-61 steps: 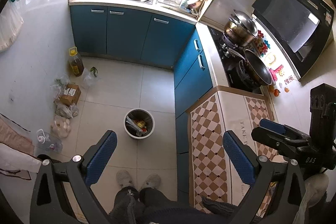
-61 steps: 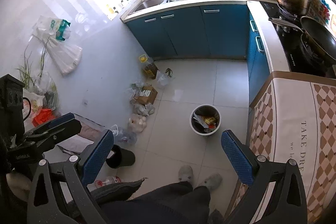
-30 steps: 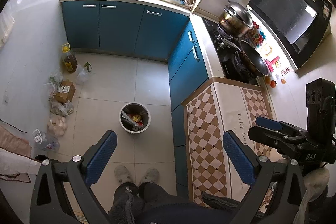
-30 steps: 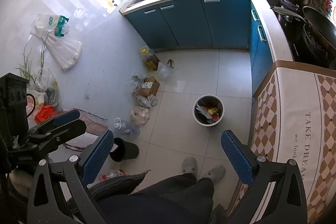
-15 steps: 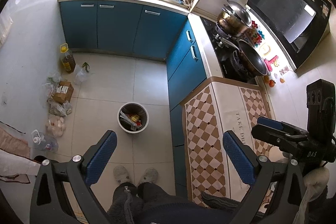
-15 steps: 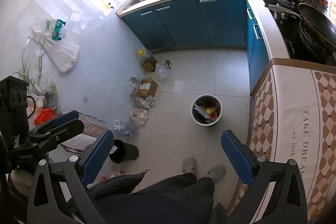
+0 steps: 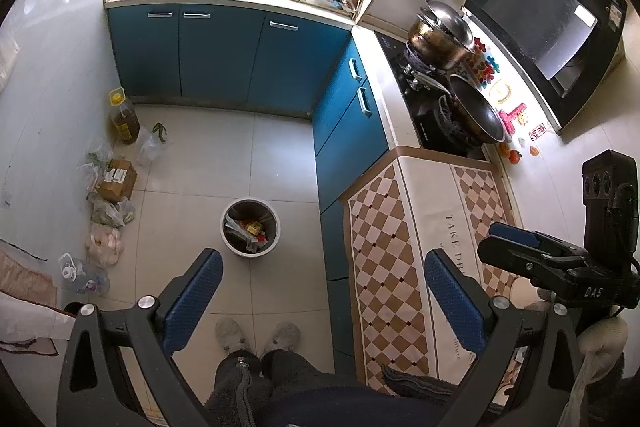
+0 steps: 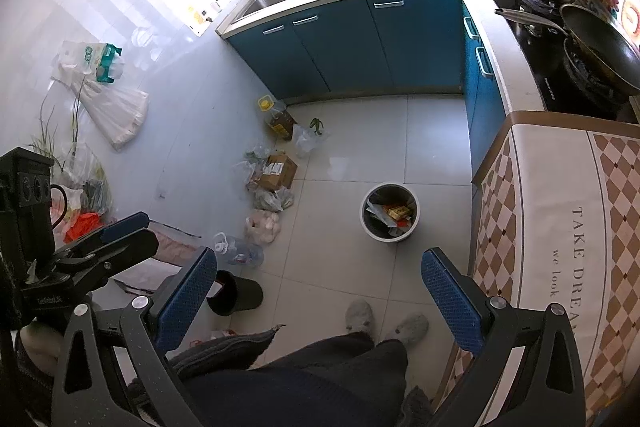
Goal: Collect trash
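A round grey trash bin (image 7: pixel 251 228) with wrappers in it stands on the tiled kitchen floor; it also shows in the right wrist view (image 8: pixel 389 213). My left gripper (image 7: pixel 322 301) is open and empty, held high above the floor. My right gripper (image 8: pixel 318 301) is open and empty, also high up. Each gripper appears at the edge of the other's view. Bags and a cardboard box (image 8: pixel 277 171) lie along the left wall, with a plastic bottle (image 8: pixel 237 251) nearby.
Blue cabinets (image 7: pixel 224 55) with a sink run along the far wall. A counter with a checked cloth (image 7: pixel 404 251) and a stove with pans (image 7: pixel 460 99) is on the right. A black cup (image 8: pixel 234 295) lies on the floor. The person's slippered feet (image 7: pixel 258 337) are below.
Both views have shifted slightly; the bin sits a little further left in the left wrist view. Both grippers stay open and empty.
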`<state>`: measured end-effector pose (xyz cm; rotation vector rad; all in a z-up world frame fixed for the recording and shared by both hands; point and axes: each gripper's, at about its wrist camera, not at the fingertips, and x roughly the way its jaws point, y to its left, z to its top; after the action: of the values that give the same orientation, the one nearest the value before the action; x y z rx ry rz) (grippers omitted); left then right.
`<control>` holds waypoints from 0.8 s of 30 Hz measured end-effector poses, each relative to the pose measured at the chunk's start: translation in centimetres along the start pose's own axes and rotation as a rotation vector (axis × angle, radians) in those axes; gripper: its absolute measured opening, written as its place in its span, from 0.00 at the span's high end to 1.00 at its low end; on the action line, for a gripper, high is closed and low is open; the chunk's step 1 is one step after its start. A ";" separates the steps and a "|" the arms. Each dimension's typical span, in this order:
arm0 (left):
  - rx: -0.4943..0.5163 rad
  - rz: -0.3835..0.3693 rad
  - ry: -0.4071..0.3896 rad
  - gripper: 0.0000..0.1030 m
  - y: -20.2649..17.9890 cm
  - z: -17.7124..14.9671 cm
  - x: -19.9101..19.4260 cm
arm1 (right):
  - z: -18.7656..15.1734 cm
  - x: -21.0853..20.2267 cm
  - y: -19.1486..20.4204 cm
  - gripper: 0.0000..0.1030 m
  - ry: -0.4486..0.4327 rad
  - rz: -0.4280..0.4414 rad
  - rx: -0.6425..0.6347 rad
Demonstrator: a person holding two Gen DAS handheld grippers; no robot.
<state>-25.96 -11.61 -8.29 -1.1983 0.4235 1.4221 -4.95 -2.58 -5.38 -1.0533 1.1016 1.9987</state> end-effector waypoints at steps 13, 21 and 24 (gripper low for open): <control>-0.002 0.001 -0.001 0.00 -0.1 -0.1 0.0 | 0.5 -0.2 -0.5 0.00 -0.004 0.000 0.003; -0.001 -0.002 -0.001 0.00 0.0 0.0 0.1 | 0.4 -0.2 -0.5 0.00 -0.003 0.001 0.003; 0.001 -0.002 -0.002 0.00 -0.2 0.1 0.1 | 0.6 -0.2 -0.4 0.00 -0.002 0.000 0.003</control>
<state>-25.79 -11.40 -8.22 -1.1960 0.4218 1.4207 -4.75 -1.90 -5.20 -1.0500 1.1026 1.9970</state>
